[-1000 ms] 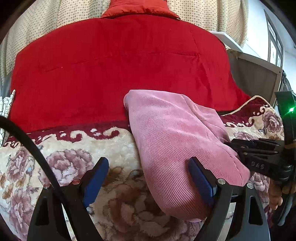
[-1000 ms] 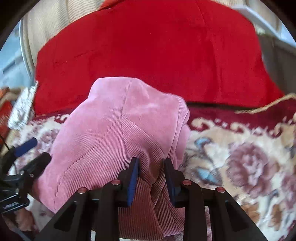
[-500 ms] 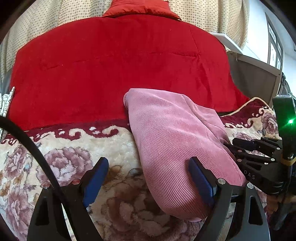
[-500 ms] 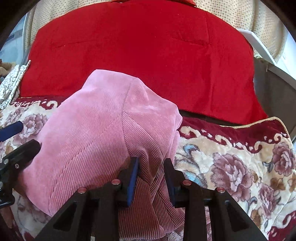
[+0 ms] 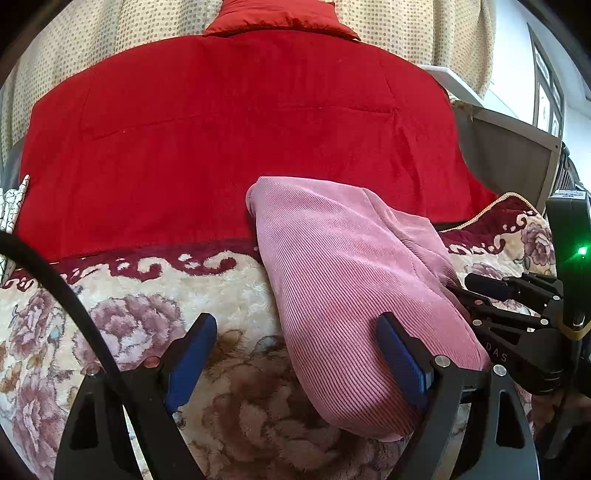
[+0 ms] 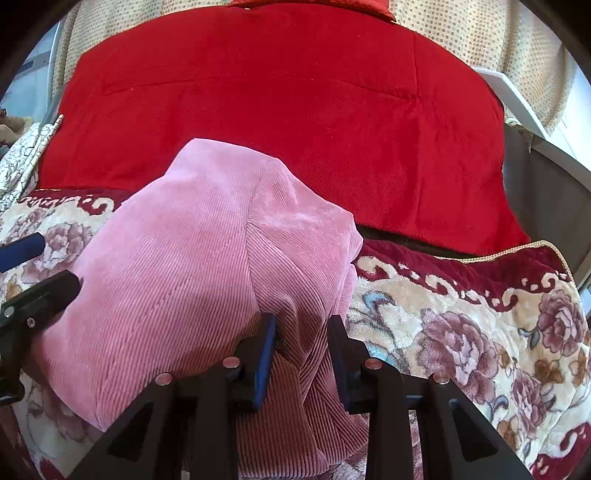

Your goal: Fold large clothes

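Note:
A folded pink corduroy garment [image 5: 351, 288] lies in a bundle on the flowered plush blanket [image 5: 122, 325]. My left gripper [image 5: 295, 360] is open wide. Its right finger rests against the bundle's near end and its left finger hangs over the blanket. In the right wrist view the same garment [image 6: 177, 280] fills the middle. My right gripper [image 6: 301, 354] is shut on a thick fold at the bundle's right side, with cloth pressed between both pads. The left wrist view shows the right gripper [image 5: 517, 325] at the far right edge. The left gripper's fingers [image 6: 33, 291] show at the left edge of the right wrist view.
A red quilt [image 5: 240, 140] covers the bed behind the garment, below a dotted beige curtain [image 5: 406, 33]. A white crackle-patterned cloth [image 6: 22, 158] lies at the far left. A grey panel [image 5: 509, 158] stands at the right, past the blanket's gold-corded edge [image 6: 498, 254].
The right wrist view has rolled level and tipped, so the scene sits straighter. The right gripper keeps its hold on the fold. The left gripper and the garment have stayed put.

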A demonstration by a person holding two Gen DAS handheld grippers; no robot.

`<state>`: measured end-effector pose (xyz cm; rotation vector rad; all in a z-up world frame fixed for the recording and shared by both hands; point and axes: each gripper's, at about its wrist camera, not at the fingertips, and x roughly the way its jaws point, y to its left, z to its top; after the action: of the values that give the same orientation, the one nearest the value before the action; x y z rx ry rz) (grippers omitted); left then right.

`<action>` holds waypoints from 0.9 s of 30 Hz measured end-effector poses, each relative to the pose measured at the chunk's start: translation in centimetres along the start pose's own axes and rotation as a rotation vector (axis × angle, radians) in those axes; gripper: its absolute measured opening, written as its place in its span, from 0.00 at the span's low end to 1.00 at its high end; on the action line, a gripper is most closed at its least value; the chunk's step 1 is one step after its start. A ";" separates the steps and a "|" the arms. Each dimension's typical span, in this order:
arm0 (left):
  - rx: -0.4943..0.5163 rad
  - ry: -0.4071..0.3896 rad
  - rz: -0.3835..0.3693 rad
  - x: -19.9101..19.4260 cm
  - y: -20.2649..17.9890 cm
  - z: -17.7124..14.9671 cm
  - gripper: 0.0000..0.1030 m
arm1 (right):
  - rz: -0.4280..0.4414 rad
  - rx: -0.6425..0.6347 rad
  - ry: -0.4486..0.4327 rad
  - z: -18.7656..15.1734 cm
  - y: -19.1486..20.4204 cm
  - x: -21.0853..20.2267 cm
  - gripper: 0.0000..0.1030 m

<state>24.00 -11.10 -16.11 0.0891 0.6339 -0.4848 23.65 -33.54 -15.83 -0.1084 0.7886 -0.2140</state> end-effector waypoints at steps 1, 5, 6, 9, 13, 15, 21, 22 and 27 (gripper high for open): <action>0.000 0.000 0.000 0.0 0.0 0.0 0.86 | -0.001 -0.001 0.000 0.0 0.0 0.0 0.31; -0.002 0.001 -0.001 0.0 0.0 0.0 0.86 | 0.000 -0.003 -0.001 0.0 0.0 0.0 0.31; -0.002 0.001 0.000 0.0 0.0 0.0 0.86 | 0.000 -0.004 -0.001 0.0 0.0 0.0 0.31; -0.001 0.001 0.000 0.0 0.0 0.0 0.86 | -0.001 -0.005 -0.002 0.1 0.0 0.0 0.31; -0.001 0.001 -0.001 0.0 -0.1 0.0 0.86 | -0.003 -0.011 -0.003 0.1 0.0 0.2 0.31; -0.004 0.003 -0.004 0.1 0.0 0.0 0.86 | -0.003 -0.012 -0.003 0.1 0.1 0.2 0.31; -0.101 0.039 -0.089 0.6 1.5 0.8 0.86 | 0.070 0.032 0.007 0.4 -1.2 0.2 0.32; -0.139 0.045 -0.119 0.8 2.0 1.0 0.86 | 0.121 0.071 0.008 0.7 -2.2 0.1 0.32; -0.290 0.079 -0.256 2.1 4.2 1.6 0.86 | 0.247 0.237 -0.075 1.6 -6.7 -1.0 0.86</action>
<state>28.29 -8.64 -16.35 -0.2510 0.7913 -0.6327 23.08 -39.77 -12.89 0.2029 0.6900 -0.0673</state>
